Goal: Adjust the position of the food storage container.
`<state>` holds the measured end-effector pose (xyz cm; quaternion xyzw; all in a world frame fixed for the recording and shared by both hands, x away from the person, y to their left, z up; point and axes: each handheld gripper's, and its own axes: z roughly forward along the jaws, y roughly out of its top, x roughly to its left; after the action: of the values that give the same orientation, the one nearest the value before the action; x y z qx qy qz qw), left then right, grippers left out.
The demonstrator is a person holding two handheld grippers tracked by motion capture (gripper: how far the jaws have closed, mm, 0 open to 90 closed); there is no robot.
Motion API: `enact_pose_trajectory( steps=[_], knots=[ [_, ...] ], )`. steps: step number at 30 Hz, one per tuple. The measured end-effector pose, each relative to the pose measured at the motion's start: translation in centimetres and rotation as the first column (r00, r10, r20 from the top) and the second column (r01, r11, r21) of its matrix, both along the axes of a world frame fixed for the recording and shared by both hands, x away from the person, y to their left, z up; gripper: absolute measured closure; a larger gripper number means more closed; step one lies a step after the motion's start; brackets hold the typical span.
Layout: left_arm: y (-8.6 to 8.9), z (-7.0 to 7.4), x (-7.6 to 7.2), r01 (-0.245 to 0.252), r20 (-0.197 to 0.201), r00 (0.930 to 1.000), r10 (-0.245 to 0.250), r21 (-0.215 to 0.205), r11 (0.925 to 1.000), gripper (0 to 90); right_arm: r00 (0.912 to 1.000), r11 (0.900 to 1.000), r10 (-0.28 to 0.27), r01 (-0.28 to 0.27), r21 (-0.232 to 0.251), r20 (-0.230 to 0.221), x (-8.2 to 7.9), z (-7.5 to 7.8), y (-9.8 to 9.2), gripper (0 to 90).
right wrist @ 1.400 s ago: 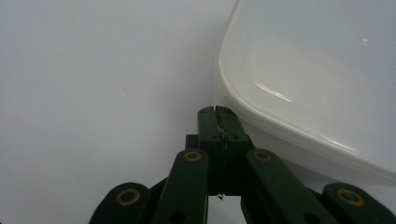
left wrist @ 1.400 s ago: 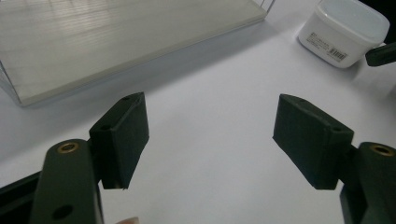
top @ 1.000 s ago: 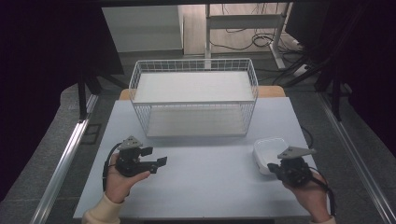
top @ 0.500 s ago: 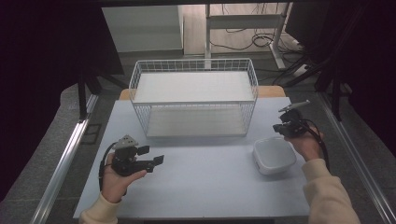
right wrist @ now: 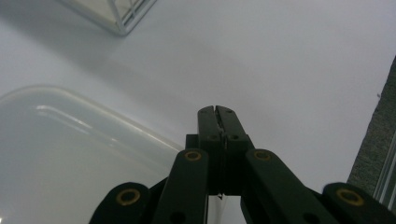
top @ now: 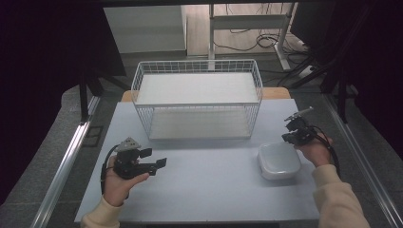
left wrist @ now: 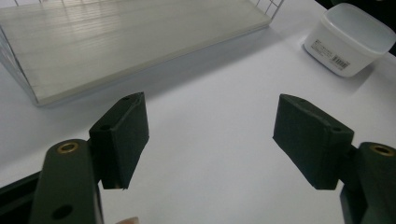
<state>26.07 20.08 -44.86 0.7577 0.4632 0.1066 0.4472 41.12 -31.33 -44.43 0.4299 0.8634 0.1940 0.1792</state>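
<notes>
Pale counter (top: 209, 190) under dark surroundings, cables on the floor at the top of the high view. White plastic tub (top: 279, 160) lying lower right of centre in that view, upside down by the look of it, label on one side wall in the left hand-held gripper view (left wrist: 348, 39). Right hand-held gripper (top: 291, 129) just above and right of the tub, close beside its upper right corner, jaws pressed together on nothing; whether touching the tub, cannot tell. Tub's rounded edge at lower left in the right hand-held gripper view (right wrist: 70, 154). Left hand-held gripper (top: 154, 157) at lower left, well apart from the tub, jaws spread wide and empty. Counted: one tub, one wire basket (top: 197, 97), two hand-held grippers. Basket at upper centre, holding nothing but its flat pale floor.
</notes>
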Motion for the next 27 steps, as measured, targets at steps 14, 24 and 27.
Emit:
enact_pose_trajectory(
  steps=[14, 24, 27],
  knots=[
    [-0.6, -0.1, 0.0, 0.012, -0.005, 0.9999, -0.012, 0.006, 0.9999, 26.3, 0.9987, 0.999, 0.037, -0.035, 0.040, -0.037, -7.0, -1.3, -1.4, 89.7],
    [-0.9, -0.3, 0.1, 0.013, -0.011, 0.9999, -0.013, 0.012, 0.9999, 26.3, 0.9944, 0.996, 0.081, -0.078, 0.042, -0.068, -10.8, -1.5, -1.9, 89.7],
    [-1.0, -0.4, 0.1, 0.013, -0.013, 0.9998, -0.013, 0.013, 0.9998, 26.3, 0.9912, 0.995, 0.096, -0.092, 0.047, -0.091, -12.2, -2.1, -1.8, 89.6]
  ],
)
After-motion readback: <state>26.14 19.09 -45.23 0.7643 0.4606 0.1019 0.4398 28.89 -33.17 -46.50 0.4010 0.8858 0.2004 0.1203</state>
